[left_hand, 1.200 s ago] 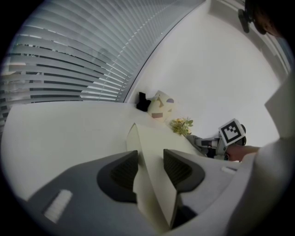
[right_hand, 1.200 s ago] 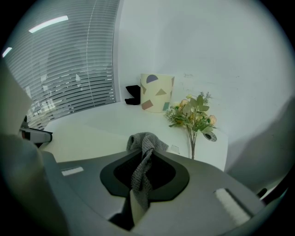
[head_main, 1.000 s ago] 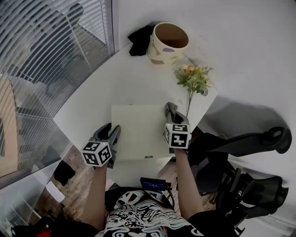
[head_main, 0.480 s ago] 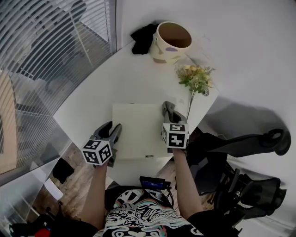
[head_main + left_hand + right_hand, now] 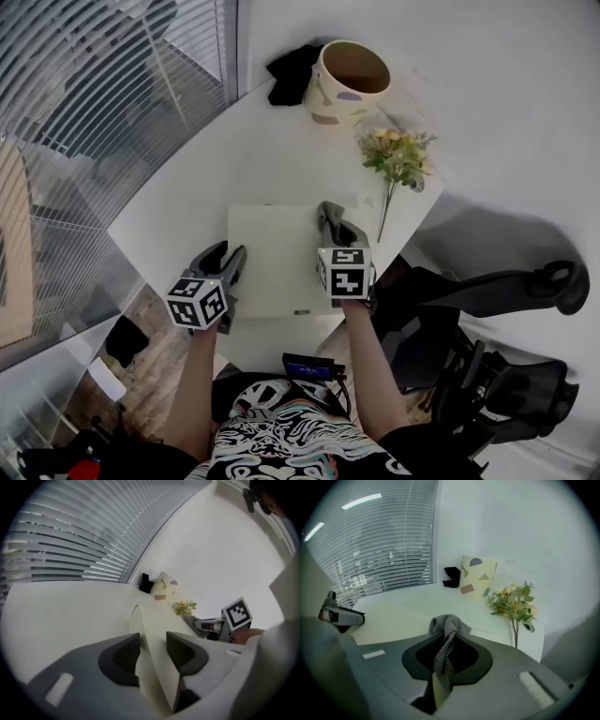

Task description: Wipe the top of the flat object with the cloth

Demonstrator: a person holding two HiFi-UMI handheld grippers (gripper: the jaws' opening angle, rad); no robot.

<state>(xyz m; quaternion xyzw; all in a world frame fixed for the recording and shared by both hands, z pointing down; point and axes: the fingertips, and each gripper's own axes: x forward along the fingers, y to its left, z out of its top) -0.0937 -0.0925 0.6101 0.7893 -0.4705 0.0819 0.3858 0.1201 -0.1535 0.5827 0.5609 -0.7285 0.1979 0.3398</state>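
A flat cream board point(image 5: 272, 261) lies on the white table point(image 5: 187, 202) near its front edge. My left gripper point(image 5: 231, 262) is shut on the board's left edge; in the left gripper view the board point(image 5: 152, 630) runs between the two dark pads point(image 5: 123, 657). My right gripper point(image 5: 330, 219) is shut on a grey knitted cloth point(image 5: 334, 225), which rests on the right part of the board. In the right gripper view the cloth point(image 5: 446, 632) hangs bunched between the jaws.
A patterned cream pot point(image 5: 345, 82) and a black item point(image 5: 291, 73) stand at the table's far end. A small bunch of flowers point(image 5: 398, 157) lies at the right edge. Window blinds point(image 5: 84, 103) run along the left. A dark chair point(image 5: 487, 291) is at the right.
My right gripper has slid left with the cloth, from the board's right edge further onto its top. The left gripper has stayed clamped on the left edge.
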